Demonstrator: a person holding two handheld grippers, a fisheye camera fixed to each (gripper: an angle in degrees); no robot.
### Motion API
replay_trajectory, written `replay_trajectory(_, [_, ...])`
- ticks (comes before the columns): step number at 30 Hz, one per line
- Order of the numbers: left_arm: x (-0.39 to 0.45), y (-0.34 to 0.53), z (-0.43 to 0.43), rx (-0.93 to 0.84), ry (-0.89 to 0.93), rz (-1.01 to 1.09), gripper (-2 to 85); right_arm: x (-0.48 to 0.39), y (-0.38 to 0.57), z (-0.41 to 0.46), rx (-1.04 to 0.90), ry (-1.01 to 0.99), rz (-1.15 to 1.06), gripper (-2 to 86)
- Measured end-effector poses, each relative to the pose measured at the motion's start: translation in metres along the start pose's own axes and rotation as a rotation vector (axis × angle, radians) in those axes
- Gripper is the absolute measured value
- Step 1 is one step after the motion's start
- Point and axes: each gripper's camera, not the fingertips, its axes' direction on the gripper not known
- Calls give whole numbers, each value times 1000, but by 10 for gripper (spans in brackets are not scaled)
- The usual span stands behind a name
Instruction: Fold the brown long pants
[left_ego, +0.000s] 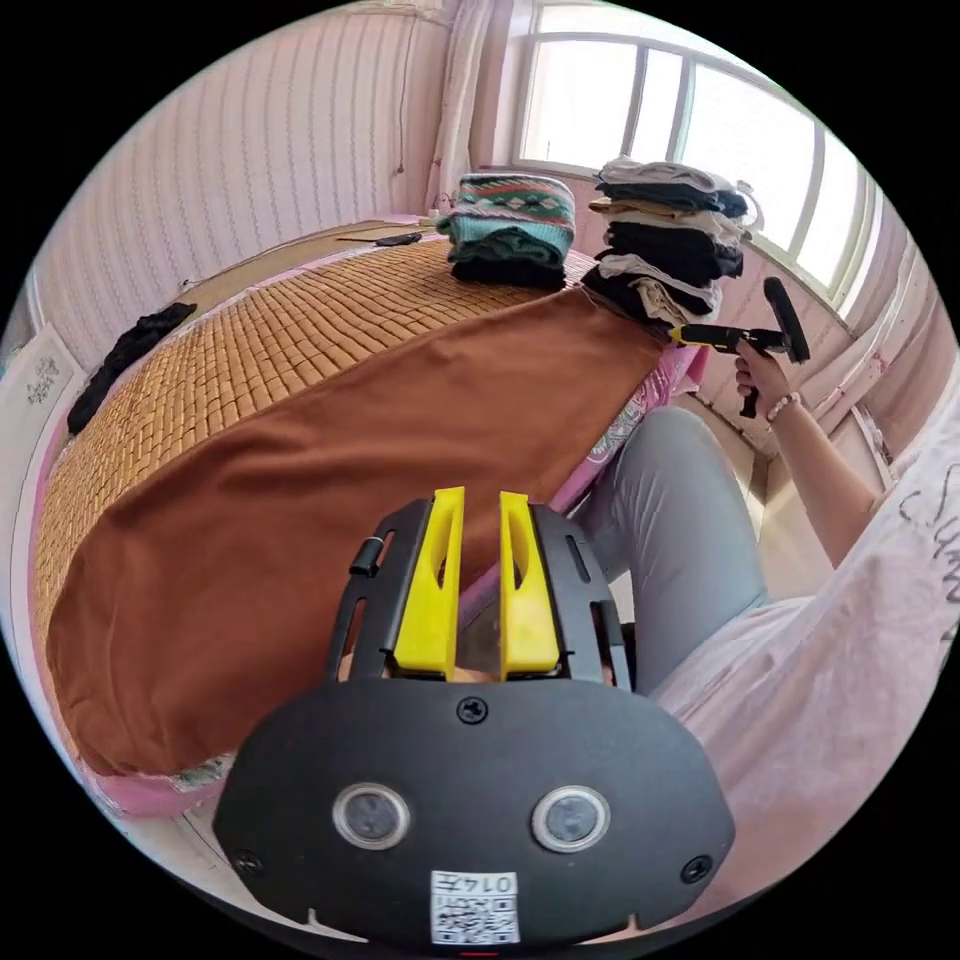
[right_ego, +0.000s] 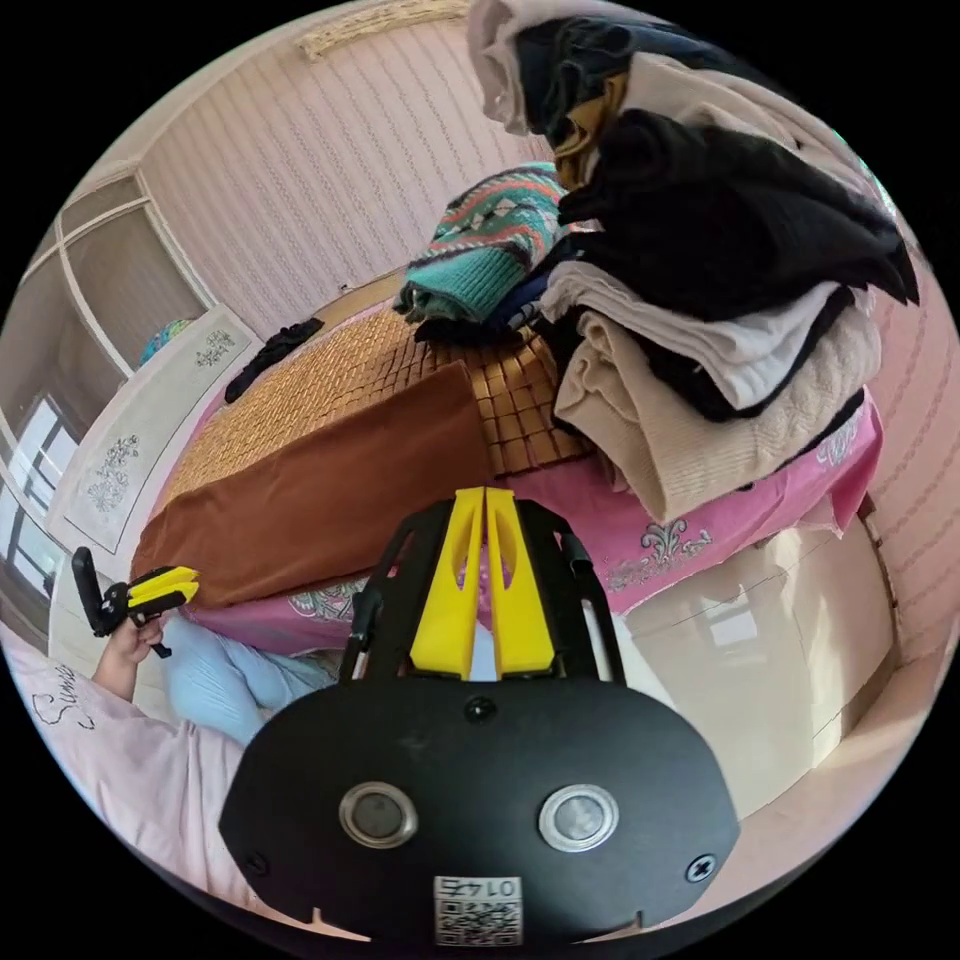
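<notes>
Left gripper view: two clothes stacks.

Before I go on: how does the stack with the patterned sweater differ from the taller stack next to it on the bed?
The patterned sweater stack is short, a few items topped by a teal knit with a zigzag pattern. The taller stack holds many more layers, plain black, beige and white. The short stack sits further in on the woven mat; the tall one stands at the bed's corner, with beige knits drooping over the edge in the right gripper view. Both are folded clothes beyond the brown pants.
</notes>
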Motion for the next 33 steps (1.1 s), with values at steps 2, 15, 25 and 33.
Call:
replay_trajectory(2, [-28, 4, -9, 5, -71, -59, 62, -41, -13, 26, -39, -66, -149, -3])
replay_trajectory(15, [-193, -23, -28, 15, -292, -366, 60, -287, -30, 246, -303, -225, -701, -9])
replay_trajectory(25, [-249, -52, 0, -135, -359, -334, -6, -288, -16, 357, -353, -174, -635, -4])
replay_trajectory(33, [-268, 37, -121, 54, -485, -529, 43, -304, 22, 362, -307, -174, -718, -3])
